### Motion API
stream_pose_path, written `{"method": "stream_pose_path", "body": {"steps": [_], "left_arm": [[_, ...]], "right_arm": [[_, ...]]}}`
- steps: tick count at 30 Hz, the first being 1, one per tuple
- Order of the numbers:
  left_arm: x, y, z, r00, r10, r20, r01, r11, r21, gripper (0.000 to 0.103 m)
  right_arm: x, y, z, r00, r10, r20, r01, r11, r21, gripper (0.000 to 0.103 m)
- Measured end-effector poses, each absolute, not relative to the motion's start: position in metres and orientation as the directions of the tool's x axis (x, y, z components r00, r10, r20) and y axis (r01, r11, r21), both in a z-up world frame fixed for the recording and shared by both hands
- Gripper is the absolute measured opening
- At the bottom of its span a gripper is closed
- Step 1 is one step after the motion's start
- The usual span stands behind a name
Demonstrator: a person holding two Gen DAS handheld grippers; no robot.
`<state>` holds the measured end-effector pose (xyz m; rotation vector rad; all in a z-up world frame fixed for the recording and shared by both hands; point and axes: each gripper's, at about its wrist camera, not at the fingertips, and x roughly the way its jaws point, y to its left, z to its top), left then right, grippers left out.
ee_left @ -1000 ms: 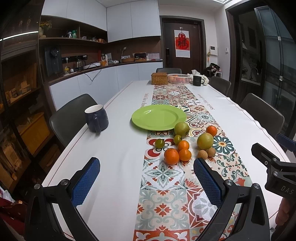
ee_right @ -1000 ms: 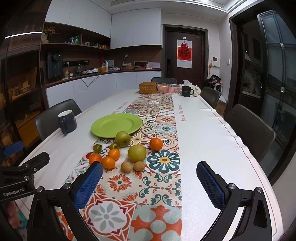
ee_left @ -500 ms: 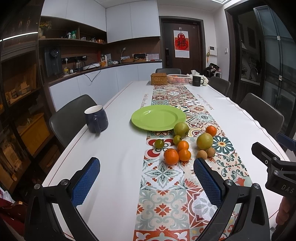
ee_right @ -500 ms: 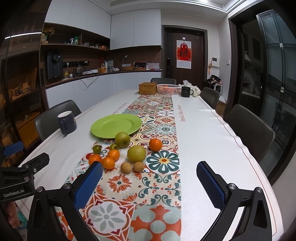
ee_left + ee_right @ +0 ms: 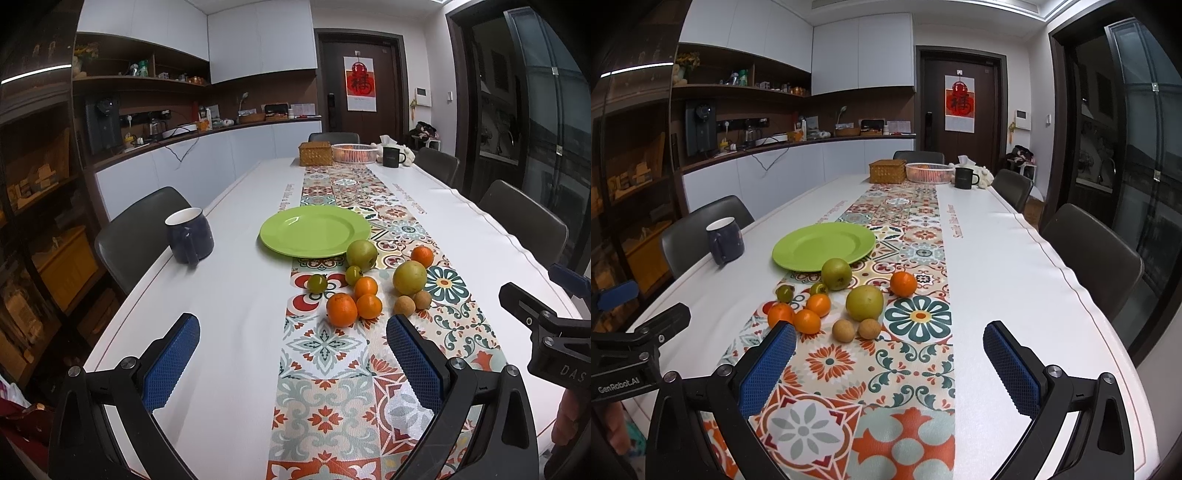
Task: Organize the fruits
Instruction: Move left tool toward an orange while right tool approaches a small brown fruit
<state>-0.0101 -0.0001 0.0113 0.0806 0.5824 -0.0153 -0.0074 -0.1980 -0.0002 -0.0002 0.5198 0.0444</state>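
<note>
A cluster of fruit lies on the patterned table runner (image 5: 325, 354): several oranges (image 5: 341, 309) (image 5: 903, 283), two large green fruits (image 5: 409, 277) (image 5: 836, 273), two small brown ones (image 5: 843, 330), two small green ones (image 5: 317, 283). An empty green plate (image 5: 314, 230) (image 5: 823, 245) sits just beyond them. My left gripper (image 5: 291, 350) is open, hovering short of the fruit with nothing between its fingers. My right gripper (image 5: 890, 354) is open too, near the table's front edge, its left finger (image 5: 768, 365) close beside the nearest orange.
A dark blue mug (image 5: 189, 240) stands left of the plate. At the far end are a wicker box (image 5: 314, 153), a pink basket (image 5: 354, 152) and a black mug (image 5: 392, 157). Dark chairs (image 5: 1089, 254) line both sides of the white table.
Both views have crept very slightly closer to the fruit. Both grippers stay open and no fruit has moved.
</note>
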Motion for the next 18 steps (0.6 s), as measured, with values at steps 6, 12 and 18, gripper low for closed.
{"method": "stream_pose_path", "body": {"steps": [6, 12, 18], "left_arm": [[0.006, -0.001, 0.003, 0.827, 0.007, -0.562, 0.056, 0.994, 0.094, 0.103], [0.03, -0.005, -0.013, 0.8, -0.012, -0.599, 0.095, 0.99, 0.106, 0.097], [0.052, -0.013, -0.029, 0.776, -0.033, -0.63, 0.145, 0.981, 0.128, 0.09]], "right_arm": [[0.011, -0.196, -0.009, 0.845, 0.057, -0.532, -0.062, 0.998, 0.008, 0.102], [0.034, -0.192, -0.025, 0.81, 0.066, -0.583, -0.096, 0.995, -0.022, 0.098], [0.059, -0.19, -0.045, 0.761, 0.072, -0.645, -0.131, 0.99, -0.044, 0.087]]}}
